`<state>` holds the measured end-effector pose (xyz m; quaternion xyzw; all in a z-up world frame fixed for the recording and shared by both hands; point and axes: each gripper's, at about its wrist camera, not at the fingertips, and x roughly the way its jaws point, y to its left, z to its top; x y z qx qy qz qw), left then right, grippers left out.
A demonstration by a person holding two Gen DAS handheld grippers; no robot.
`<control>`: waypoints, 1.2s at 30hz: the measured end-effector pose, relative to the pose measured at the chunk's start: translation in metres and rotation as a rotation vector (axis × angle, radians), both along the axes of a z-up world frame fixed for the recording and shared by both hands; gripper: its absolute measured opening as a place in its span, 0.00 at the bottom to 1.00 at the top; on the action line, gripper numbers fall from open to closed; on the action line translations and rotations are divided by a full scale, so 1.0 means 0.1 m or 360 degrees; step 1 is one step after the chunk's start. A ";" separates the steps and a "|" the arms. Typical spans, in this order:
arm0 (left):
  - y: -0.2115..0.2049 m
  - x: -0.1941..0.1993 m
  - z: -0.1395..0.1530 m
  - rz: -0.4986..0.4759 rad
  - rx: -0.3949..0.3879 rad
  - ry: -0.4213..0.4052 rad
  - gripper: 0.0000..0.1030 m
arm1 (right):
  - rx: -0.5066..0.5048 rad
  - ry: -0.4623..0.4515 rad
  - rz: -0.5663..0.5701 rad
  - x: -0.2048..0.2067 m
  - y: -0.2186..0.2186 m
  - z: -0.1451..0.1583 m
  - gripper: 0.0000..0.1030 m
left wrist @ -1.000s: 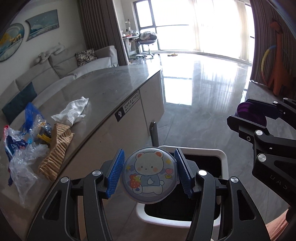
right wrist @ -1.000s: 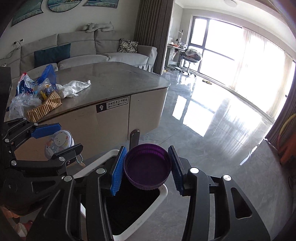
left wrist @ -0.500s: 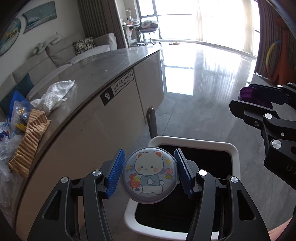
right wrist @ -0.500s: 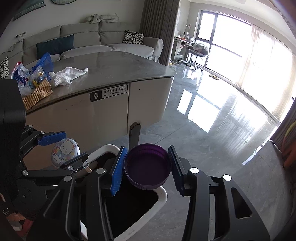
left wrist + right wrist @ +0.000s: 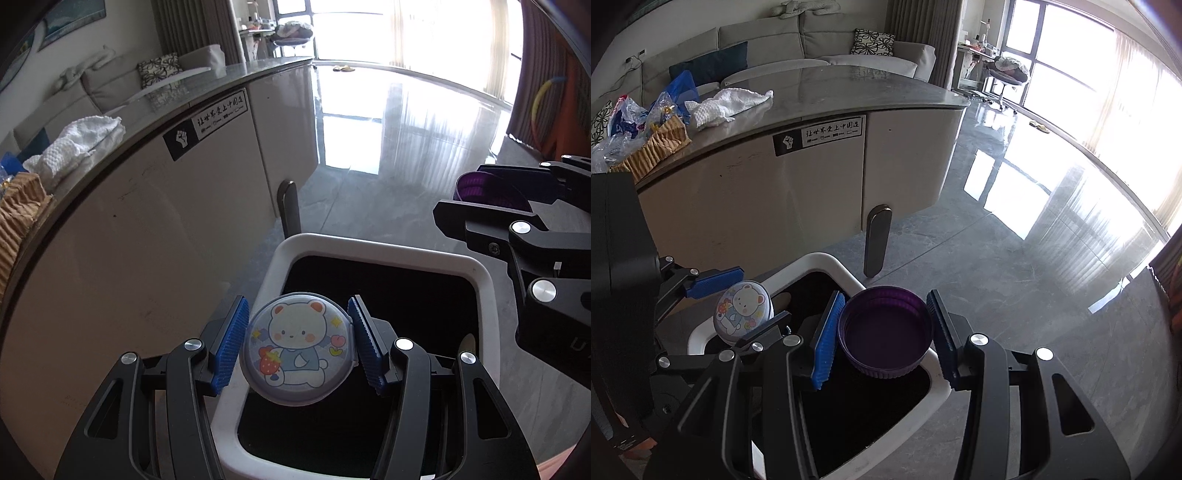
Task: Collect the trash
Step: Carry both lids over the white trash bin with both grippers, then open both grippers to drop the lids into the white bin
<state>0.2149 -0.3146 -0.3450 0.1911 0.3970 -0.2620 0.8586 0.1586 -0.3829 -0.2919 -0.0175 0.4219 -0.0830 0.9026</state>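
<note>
Holding trash over white bin (image 5: 373,247).
Left hand-held gripper (image 5: 297,345) clamped on bear tin (image 5: 297,347), right hand-held gripper (image 5: 882,334) clamped on purple lid (image 5: 884,328); both look light, stiff, edge-gripped.

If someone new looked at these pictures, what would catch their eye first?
Probably the round bear tin clamped in the left gripper and the purple lid clamped in the right gripper, both held over the open white bin. Behind, crumpled wrappers and a white cloth lie on the counter.
</note>
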 end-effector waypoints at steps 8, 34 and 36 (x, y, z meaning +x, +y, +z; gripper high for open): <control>-0.04 0.02 -0.09 -0.0048 0.0012 0.0082 0.94 | -0.0062 0.0042 0.0043 0.04 0.09 -0.06 0.46; 0.48 0.10 0.34 0.0063 0.0106 -0.0129 0.95 | -0.0030 0.0095 0.0083 0.13 0.15 -0.22 0.46; 0.50 0.09 0.36 0.0071 0.0096 -0.0132 0.95 | -0.0014 0.0107 0.0095 0.13 0.17 -0.27 0.46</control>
